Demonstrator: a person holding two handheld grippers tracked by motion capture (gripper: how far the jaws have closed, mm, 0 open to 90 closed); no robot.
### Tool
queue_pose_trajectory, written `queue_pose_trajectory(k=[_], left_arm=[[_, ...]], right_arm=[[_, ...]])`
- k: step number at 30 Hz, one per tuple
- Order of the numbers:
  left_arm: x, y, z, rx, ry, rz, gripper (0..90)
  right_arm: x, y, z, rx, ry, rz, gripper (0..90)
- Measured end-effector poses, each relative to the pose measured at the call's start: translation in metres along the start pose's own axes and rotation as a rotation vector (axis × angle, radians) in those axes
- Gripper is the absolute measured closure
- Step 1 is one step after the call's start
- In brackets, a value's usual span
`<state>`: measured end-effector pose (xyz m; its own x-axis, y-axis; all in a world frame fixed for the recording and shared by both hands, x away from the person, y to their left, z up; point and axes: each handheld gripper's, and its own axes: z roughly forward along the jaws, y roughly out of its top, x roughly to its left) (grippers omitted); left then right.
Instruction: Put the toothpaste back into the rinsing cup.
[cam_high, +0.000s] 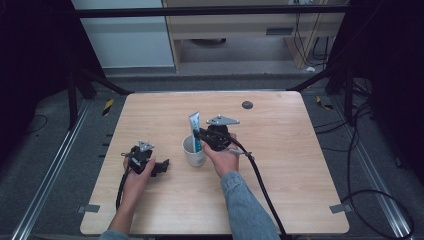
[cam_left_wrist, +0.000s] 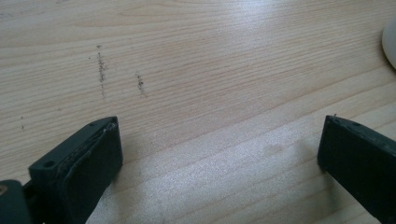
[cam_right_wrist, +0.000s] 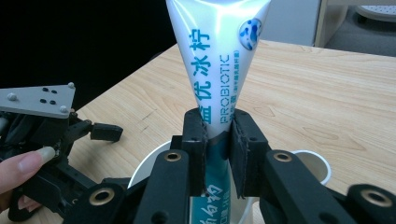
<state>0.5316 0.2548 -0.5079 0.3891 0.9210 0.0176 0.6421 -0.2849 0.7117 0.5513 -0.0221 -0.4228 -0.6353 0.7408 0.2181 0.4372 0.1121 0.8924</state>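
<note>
A white-and-teal toothpaste tube (cam_high: 195, 131) (cam_right_wrist: 215, 70) stands upright with its lower end inside a white cup (cam_high: 193, 152) (cam_right_wrist: 149, 163) near the middle of the wooden table (cam_high: 280, 150). My right gripper (cam_high: 201, 136) (cam_right_wrist: 218, 149) is shut on the tube just above the cup's rim, jaws pressing it from both sides. My left gripper (cam_high: 161, 167) (cam_left_wrist: 219, 154) rests low over the table to the left of the cup, jaws wide apart with only bare wood (cam_left_wrist: 196, 84) between them. The cup's edge (cam_left_wrist: 390, 42) shows at that view's far right.
A small dark round mark (cam_high: 247, 105) sits near the table's far edge. Cables trail from both grippers toward the near edge. Beyond the table are a metal frame, floor cables and a wooden cabinet (cam_high: 240, 30).
</note>
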Motion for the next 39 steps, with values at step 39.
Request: queue_pose_trajectory(k=[39], left_arm=[[0.0000,0.0000,0.0000,0.000,0.000,0.000,0.0]], right_arm=[[0.0042,0.0011,-0.0053,0.012,0.002,-0.002,65.0]])
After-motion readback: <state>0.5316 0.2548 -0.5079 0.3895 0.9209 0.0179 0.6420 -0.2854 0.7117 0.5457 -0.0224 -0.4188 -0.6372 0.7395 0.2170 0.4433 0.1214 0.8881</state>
